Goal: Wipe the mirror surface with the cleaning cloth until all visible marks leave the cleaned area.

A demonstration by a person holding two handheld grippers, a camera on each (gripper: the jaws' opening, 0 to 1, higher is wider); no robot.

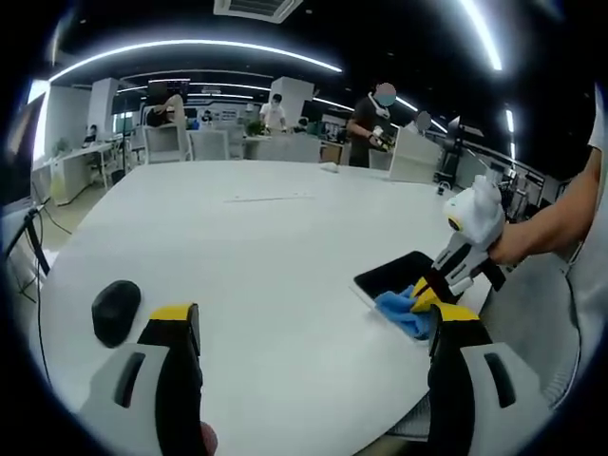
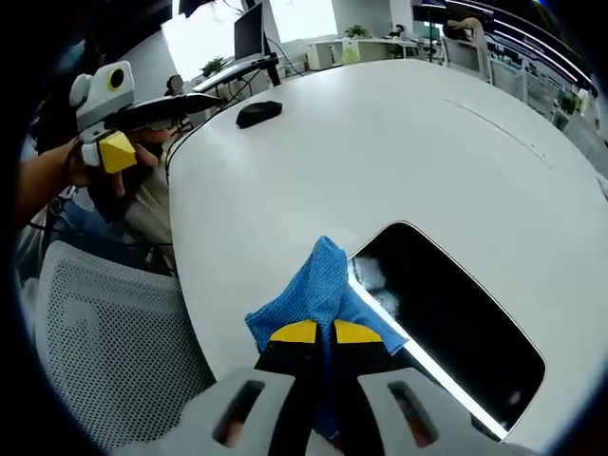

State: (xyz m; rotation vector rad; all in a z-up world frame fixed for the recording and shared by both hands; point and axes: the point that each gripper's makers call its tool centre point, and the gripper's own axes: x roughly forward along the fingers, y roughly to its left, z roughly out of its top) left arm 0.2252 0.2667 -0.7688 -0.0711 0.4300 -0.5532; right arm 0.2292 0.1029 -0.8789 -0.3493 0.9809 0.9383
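Our right gripper (image 2: 315, 334) clenches the blue microfibre cloth (image 2: 318, 285) at the dark rectangular mirror (image 2: 446, 313)'s edge; left gripper (image 1: 313, 328) released. We'd press flat, sweeping overlapping strokes.

In the left gripper view, the right gripper (image 1: 429, 293) and cloth (image 1: 403, 313) are hiding the lower part of the mirror (image 1: 391, 274). In the right gripper view, the frame's lower right is cutting off the mirror (image 2: 446, 313).
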